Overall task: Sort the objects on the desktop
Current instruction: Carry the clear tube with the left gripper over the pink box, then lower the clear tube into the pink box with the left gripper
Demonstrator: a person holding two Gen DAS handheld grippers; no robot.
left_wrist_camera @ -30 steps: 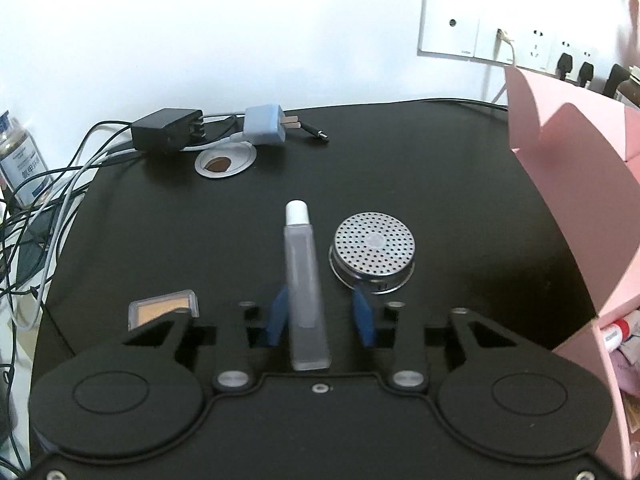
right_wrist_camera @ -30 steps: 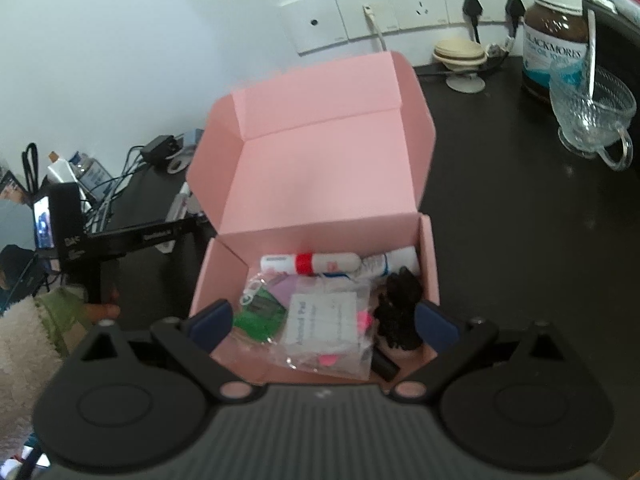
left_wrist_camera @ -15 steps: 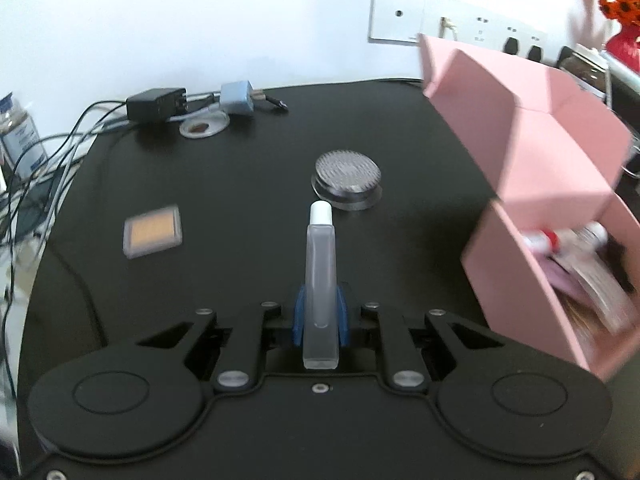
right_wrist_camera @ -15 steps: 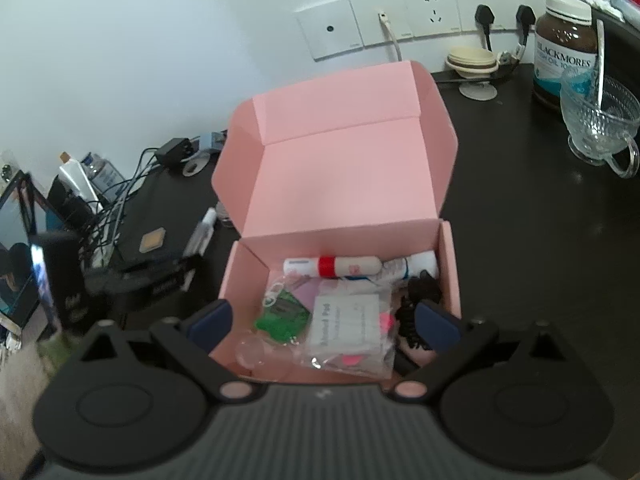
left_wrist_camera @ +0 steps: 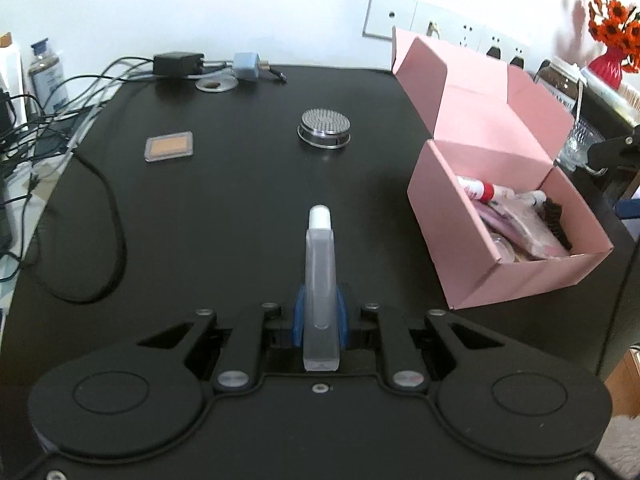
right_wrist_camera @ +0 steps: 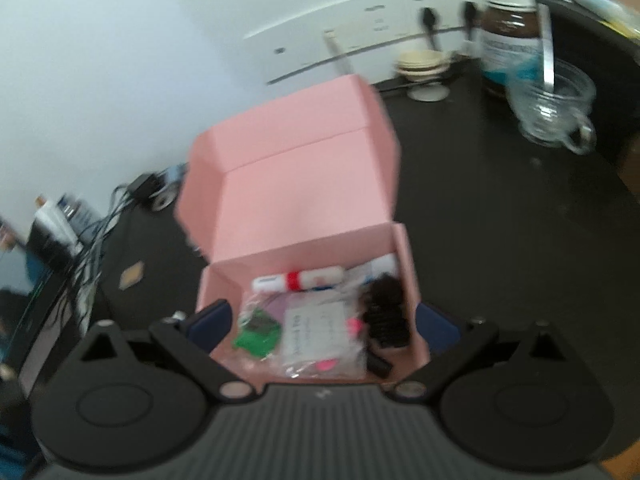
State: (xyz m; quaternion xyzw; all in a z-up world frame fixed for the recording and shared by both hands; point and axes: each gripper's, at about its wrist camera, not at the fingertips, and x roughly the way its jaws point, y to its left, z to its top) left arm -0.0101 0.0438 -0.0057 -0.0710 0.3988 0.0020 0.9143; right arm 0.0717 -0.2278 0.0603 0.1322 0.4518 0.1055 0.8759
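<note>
Translucent tube (left_wrist_camera: pixel 319 280) with a white cap sits pinched between the blue pads of the left hand-held gripper (left_wrist_camera: pixel 320 316), its cap pointing away over the black table (left_wrist_camera: pixel 224 216). Taking the pink box (left_wrist_camera: pixel 480 256) as the landmark: the tube is held clear of the table surface to the box's left, well apart from it. The box stands with its lid folded up and back, and inside lie a white tube with a red band (right_wrist_camera: pixel 298 279), a clear packet with a white card (right_wrist_camera: pixel 316 330), something green (right_wrist_camera: pixel 256 336) and a black bristly item (right_wrist_camera: pixel 386 316). Farther left of the box and toward the wall, a round perforated metal disc (left_wrist_camera: pixel 325 127) rests on the table, and beyond that a small flat case with an orange face (left_wrist_camera: pixel 169 146). The right hand-held gripper (right_wrist_camera: pixel 324 326) hangs over the box's near end with its jaws spread wide, one pad outside each side wall, pinching nothing. Behind the box on its right stand a glass cup (right_wrist_camera: pixel 554 102) and a brown jar (right_wrist_camera: pixel 510 36).
</note>
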